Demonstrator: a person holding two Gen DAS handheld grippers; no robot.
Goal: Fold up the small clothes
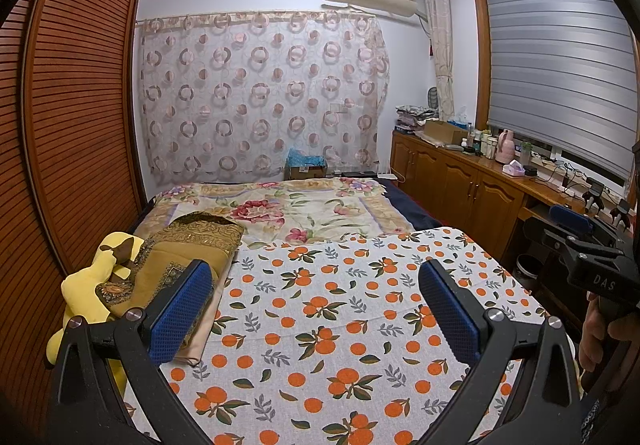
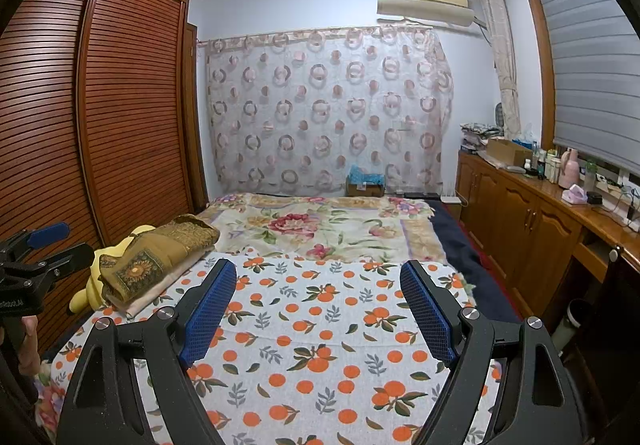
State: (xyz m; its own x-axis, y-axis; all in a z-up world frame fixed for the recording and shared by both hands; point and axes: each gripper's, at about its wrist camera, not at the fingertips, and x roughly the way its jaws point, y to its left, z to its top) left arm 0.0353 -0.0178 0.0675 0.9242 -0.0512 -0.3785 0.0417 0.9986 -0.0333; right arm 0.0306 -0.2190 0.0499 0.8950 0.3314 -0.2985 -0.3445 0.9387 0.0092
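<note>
Folded brown-gold patterned cloth (image 1: 188, 257) lies on the bed's left side, beside a yellow plush toy (image 1: 86, 285).
Both tools hover over the white orange-print sheet (image 1: 340, 325): the left tool (image 1: 316, 313) and the right tool (image 2: 318, 309) have their blue pads wide apart and hold nothing.

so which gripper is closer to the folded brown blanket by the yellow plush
Left. The left gripper has one blue finger right beside the folded brown blanket; the right gripper hovers farther over, above the orange-print cloth.
</note>
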